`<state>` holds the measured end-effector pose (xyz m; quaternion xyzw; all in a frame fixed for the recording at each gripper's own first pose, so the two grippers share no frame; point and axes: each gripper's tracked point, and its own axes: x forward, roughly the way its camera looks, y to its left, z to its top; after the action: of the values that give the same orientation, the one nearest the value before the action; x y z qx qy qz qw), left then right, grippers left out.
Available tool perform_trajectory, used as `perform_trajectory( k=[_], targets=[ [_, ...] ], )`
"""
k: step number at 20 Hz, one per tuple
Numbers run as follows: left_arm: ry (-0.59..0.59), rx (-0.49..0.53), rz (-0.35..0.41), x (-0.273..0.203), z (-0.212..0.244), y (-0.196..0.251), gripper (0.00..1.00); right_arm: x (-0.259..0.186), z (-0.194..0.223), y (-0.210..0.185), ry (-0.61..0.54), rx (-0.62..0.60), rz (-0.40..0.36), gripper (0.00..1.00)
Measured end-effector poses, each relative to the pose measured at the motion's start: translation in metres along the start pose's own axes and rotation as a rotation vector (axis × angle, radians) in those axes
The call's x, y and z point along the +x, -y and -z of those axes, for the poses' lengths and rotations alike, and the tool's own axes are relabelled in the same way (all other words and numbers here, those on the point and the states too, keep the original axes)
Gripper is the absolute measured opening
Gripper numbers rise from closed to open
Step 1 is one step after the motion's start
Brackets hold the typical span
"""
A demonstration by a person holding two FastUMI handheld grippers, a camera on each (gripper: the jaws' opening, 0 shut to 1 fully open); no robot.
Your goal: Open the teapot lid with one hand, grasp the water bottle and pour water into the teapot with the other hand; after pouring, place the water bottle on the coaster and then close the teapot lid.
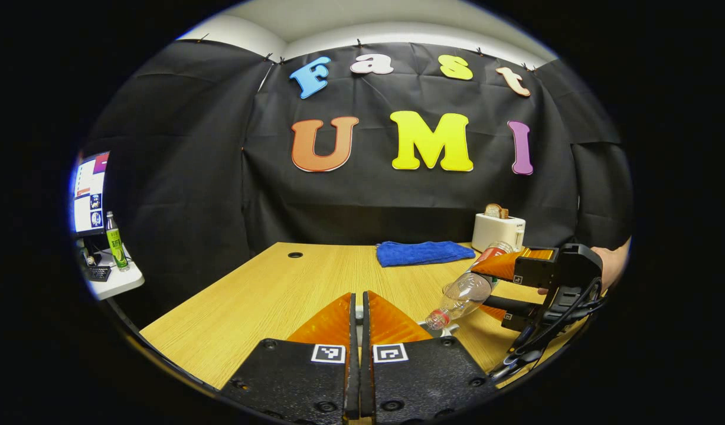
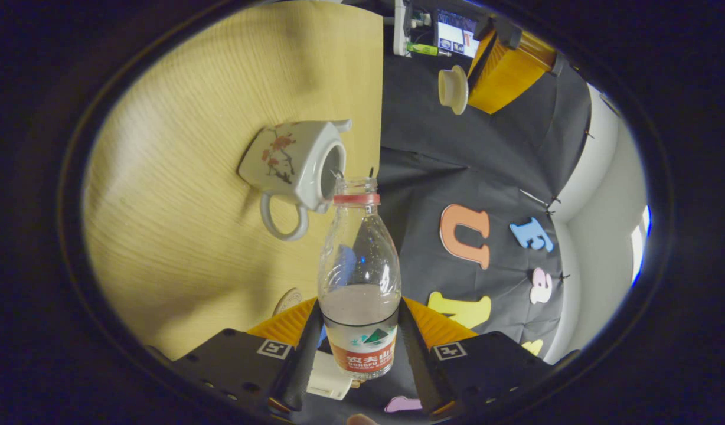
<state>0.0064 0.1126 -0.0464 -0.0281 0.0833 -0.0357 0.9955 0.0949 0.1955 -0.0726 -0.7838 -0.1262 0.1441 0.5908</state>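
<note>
In the right gripper view we see our right gripper (image 2: 359,336) with its fingers closed against both sides of the water bottle (image 2: 359,277), clamping it near the label. The bottle is tipped so its open neck sits just at the mouth of the teapot (image 2: 294,168), which stands on the desk (image 2: 179,236) with its lid off. Some water lies in the bottle's lower part. A round coaster (image 2: 288,300) peeks out on the desk beside the fingers.

Farther off in that view, our left gripper (image 2: 486,77) holds the teapot lid (image 2: 454,88) up in the air, away from the pot. In the left gripper view its fingers (image 1: 333,324) stand almost together, with only a narrow slit between them.

On the far side of the desk lie a blue cloth (image 1: 424,252) and a white toaster (image 1: 498,230).
</note>
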Motion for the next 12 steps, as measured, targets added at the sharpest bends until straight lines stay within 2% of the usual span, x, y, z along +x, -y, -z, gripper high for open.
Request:
perform_trajectory(
  k=[12],
  targets=[
    [0.002, -0.004, 0.005, -0.0011, -0.0014, -0.0011, 0.03, -0.0014, 0.0014, 0.0101, 0.0, -0.096, 0.015, 0.72]
  ],
)
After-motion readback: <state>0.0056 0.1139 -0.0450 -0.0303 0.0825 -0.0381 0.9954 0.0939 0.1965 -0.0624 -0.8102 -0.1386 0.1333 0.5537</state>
